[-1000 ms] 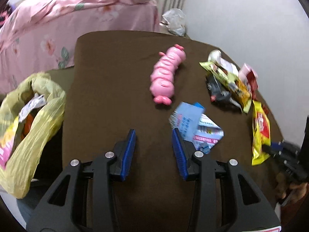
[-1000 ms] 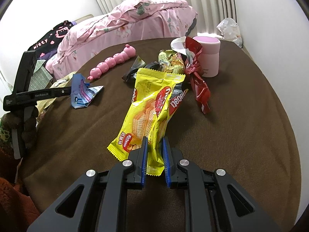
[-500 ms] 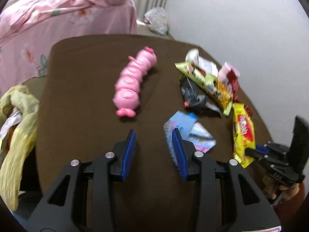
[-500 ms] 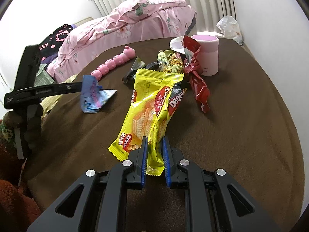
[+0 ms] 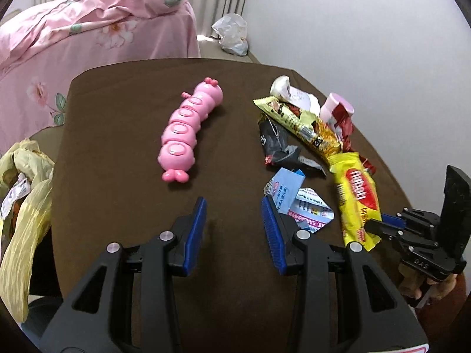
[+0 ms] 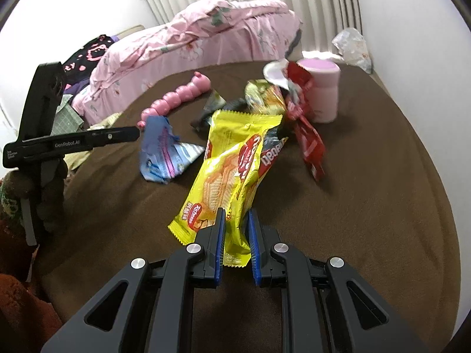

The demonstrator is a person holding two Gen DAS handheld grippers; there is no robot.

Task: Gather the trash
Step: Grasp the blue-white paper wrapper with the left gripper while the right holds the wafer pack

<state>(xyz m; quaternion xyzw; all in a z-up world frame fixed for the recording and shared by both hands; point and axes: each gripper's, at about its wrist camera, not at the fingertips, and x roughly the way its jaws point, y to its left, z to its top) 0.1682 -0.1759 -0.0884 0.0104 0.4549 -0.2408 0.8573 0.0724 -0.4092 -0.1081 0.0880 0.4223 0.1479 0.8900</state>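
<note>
On the brown table, my right gripper (image 6: 237, 229) is shut on the near end of a yellow wafer wrapper (image 6: 235, 158), which stretches away toward the trash pile. From the left wrist view the same wrapper (image 5: 356, 197) lies at the right, with the right gripper (image 5: 382, 223) at its end. My left gripper (image 5: 234, 214) is open over bare table with nothing between its fingers. A crumpled blue wrapper (image 5: 287, 194) lies against the outside of its right finger. In the right wrist view the left gripper (image 6: 129, 135) points at that blue wrapper (image 6: 159, 156).
Behind lie a gold wrapper (image 5: 306, 126), a black wrapper (image 5: 276, 144), a red wrapper (image 6: 309, 138) and a pink cup (image 6: 323, 94). A pink caterpillar toy (image 5: 185, 135) lies mid-table. A yellow plastic bag (image 5: 26, 206) hangs off the left edge. A pink bed (image 5: 88, 29) stands beyond.
My left gripper has swung to the right, and the blue wrapper has shifted right beside it and crumpled up. The right gripper has held still on the yellow wrapper.
</note>
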